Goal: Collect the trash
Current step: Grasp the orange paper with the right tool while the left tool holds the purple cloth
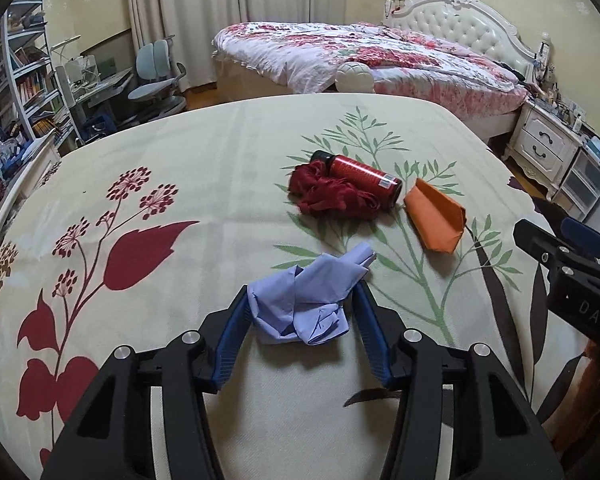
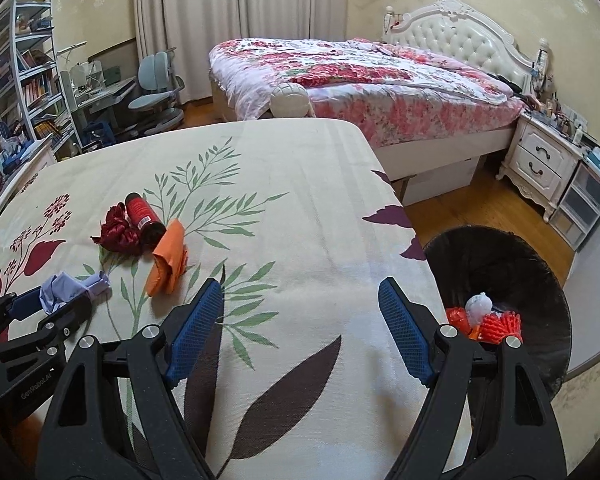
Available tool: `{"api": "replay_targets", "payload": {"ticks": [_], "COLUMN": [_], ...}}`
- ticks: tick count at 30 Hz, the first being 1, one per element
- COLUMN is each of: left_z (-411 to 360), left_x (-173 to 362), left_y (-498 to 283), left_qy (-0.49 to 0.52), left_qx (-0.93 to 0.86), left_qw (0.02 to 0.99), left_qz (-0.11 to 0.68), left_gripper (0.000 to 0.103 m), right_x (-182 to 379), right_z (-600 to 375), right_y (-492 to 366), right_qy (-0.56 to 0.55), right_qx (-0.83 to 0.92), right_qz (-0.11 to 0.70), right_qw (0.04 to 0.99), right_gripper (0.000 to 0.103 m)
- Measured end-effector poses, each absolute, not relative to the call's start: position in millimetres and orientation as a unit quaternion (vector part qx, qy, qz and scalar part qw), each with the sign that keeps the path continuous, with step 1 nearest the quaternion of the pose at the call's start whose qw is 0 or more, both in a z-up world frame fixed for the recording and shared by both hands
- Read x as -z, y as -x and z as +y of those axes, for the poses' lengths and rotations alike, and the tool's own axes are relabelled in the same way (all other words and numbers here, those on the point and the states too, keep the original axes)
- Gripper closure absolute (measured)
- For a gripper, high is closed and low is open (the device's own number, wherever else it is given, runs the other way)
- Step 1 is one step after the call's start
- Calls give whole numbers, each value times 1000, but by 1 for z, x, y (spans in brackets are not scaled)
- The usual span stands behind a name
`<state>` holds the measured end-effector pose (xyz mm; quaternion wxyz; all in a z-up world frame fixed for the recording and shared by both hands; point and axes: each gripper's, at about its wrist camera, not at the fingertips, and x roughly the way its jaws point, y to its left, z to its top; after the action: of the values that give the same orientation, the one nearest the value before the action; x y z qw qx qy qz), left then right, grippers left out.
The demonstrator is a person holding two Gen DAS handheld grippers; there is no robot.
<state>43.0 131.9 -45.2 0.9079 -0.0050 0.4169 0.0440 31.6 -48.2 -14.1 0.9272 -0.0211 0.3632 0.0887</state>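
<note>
Straddling the crumpled lilac paper (image 1: 306,300) on the floral sheet (image 1: 204,152), the left gripper (image 1: 302,294) has its jaws partly spread, pads touching or just beside the wad; I'd close squarely on its bulk so nothing slips; ahead of the jaws lie the red can (image 1: 364,176), dark red scrap (image 1: 324,194) and orange paper (image 1: 434,214); the right gripper (image 2: 300,300) gapes wide and empty, bin (image 2: 500,248) just beyond its right-hand jaw.
</note>
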Motion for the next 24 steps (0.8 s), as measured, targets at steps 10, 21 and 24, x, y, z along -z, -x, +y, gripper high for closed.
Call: {"api": "replay_targets", "payload": {"ticks": [10, 21, 24], "left_z": [194, 238, 240], "left_x": [40, 43, 44], "left_y": [-43, -46, -45], "left_qy": [19, 43, 49], "left_qx": [-126, -171, -170], "left_qw": [906, 899, 898], "left_qz": [403, 402, 403], "left_gripper": [51, 51, 51], "right_x": [3, 12, 17], "right_z": [-17, 24, 31], "right_y": [-33, -53, -57], "right_qy": [34, 52, 57], "right_qx": [-115, -150, -157], "right_qz": [353, 377, 390], "right_qw": [928, 913, 906], "right_gripper": [24, 37, 48]}}
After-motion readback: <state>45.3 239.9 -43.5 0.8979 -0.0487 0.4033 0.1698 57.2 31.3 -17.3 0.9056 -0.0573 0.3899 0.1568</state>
